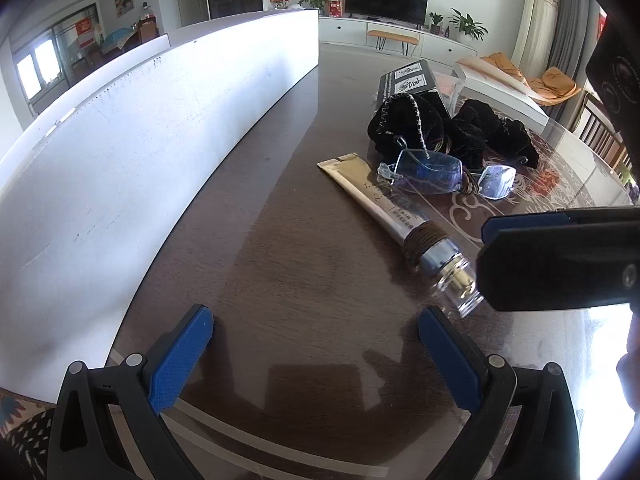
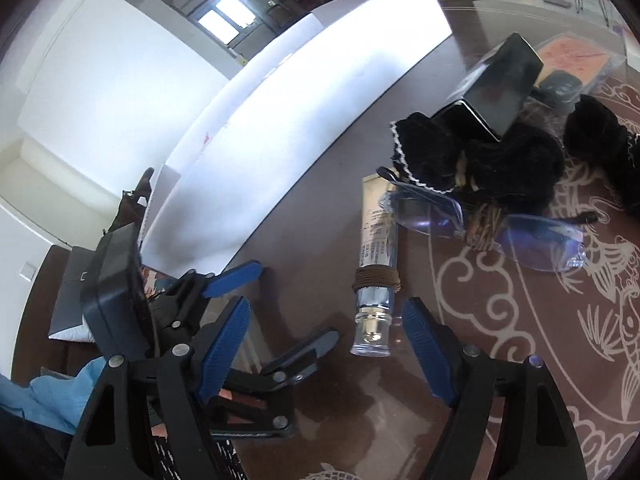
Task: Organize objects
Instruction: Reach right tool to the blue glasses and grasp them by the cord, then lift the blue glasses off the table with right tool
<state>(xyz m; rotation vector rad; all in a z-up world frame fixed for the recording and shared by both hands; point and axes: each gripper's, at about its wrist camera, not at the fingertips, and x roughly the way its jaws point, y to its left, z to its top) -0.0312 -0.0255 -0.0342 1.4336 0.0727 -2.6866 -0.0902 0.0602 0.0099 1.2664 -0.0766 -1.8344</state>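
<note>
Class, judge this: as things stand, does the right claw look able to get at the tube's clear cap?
Probably yes. The right claw is open, and the tube's clear cap lies between its fingers on the table, with nothing in the way.

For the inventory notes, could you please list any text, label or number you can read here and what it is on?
None can be read for certain.
Tube: several lines of small print, too blurred to read.
Black box: white label panels with squiggly marks, not legible.
Red posters on a far window: blurred.
</note>
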